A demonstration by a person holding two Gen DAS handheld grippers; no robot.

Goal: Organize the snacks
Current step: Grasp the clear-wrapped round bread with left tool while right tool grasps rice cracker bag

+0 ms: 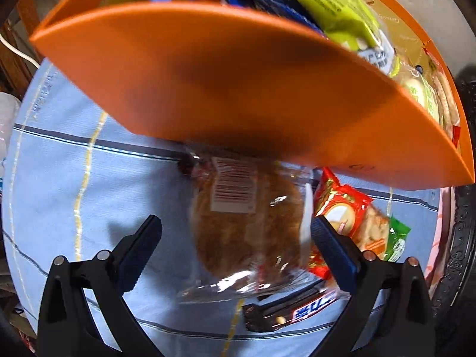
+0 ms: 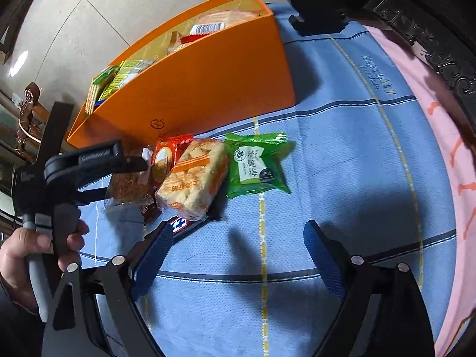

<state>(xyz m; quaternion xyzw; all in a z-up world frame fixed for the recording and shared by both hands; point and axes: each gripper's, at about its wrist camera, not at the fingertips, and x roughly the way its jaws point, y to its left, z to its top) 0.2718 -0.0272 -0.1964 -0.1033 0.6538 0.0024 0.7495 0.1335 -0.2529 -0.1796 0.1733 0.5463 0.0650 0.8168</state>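
Note:
My left gripper (image 1: 235, 238) points down at the blue cloth, open, its fingers on either side of a brown pastry in a clear wrapper (image 1: 244, 223); neither pad presses on it. Beside the pastry lie a red packet (image 1: 339, 205), a green packet (image 1: 397, 239) and a dark chocolate bar (image 1: 291, 309). In the right wrist view, my right gripper (image 2: 241, 250) hovers open over bare cloth with nothing between its fingers. Ahead of it are the chocolate bar (image 2: 178, 225), an orange cracker packet (image 2: 193, 178), the red packet (image 2: 165, 160), the green packet (image 2: 255, 165) and the pastry (image 2: 131, 186).
An orange box (image 2: 208, 89) holding several snack packets stands just behind the loose snacks, its wall (image 1: 223, 83) close above the pastry. A person's hand (image 2: 26, 253) holds the left gripper's handle. Dark carved wood (image 2: 431, 29) and a pink cloth (image 2: 440, 148) border the blue tablecloth (image 2: 342, 163).

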